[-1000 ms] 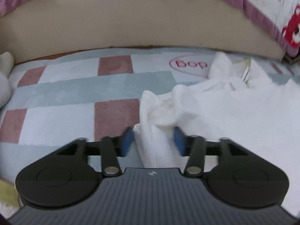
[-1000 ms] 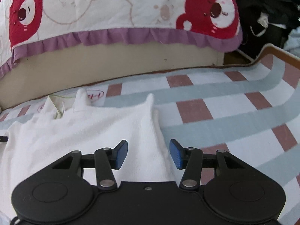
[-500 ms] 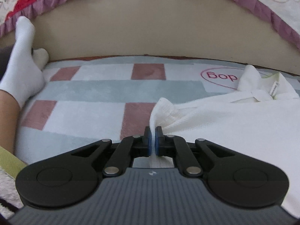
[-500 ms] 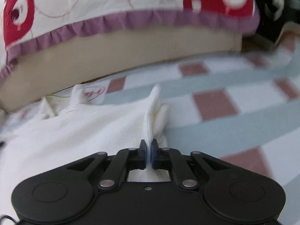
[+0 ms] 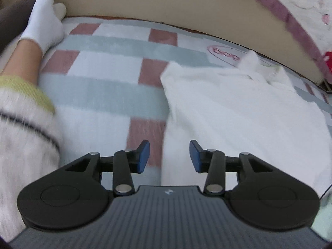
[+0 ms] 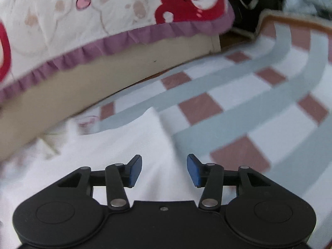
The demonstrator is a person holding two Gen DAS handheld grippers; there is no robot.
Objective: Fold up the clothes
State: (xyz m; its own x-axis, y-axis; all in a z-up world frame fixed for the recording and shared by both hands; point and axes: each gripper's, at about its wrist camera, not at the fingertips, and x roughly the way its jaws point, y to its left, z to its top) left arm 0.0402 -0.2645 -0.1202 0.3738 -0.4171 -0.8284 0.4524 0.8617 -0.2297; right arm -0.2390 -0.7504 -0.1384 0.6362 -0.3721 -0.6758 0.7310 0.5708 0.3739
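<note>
1. My left gripper (image 5: pixel 169 155) has its blue pads spread wide and holds nothing; it hangs over the left edge of the white garment (image 5: pixel 238 112).
2. My right gripper (image 6: pixel 164 170) is likewise spread wide and empty, above the right part of the same white garment (image 6: pixel 128 145).
3. The garment lies spread on the checked blanket (image 5: pixel 108 70) of grey-blue, white and dusty red squares, its collar end near the beige bed side (image 6: pixel 103 76).
4. In the left wrist view my leg in a white sock (image 5: pixel 44 20) rests on the blanket, well apart from the garment, with a fuzzy white sleeve (image 5: pixel 22 128) at the left edge.
5. A bedspread with red bears and a purple frill (image 6: pixel 116 41) hangs above the beige side.
</note>
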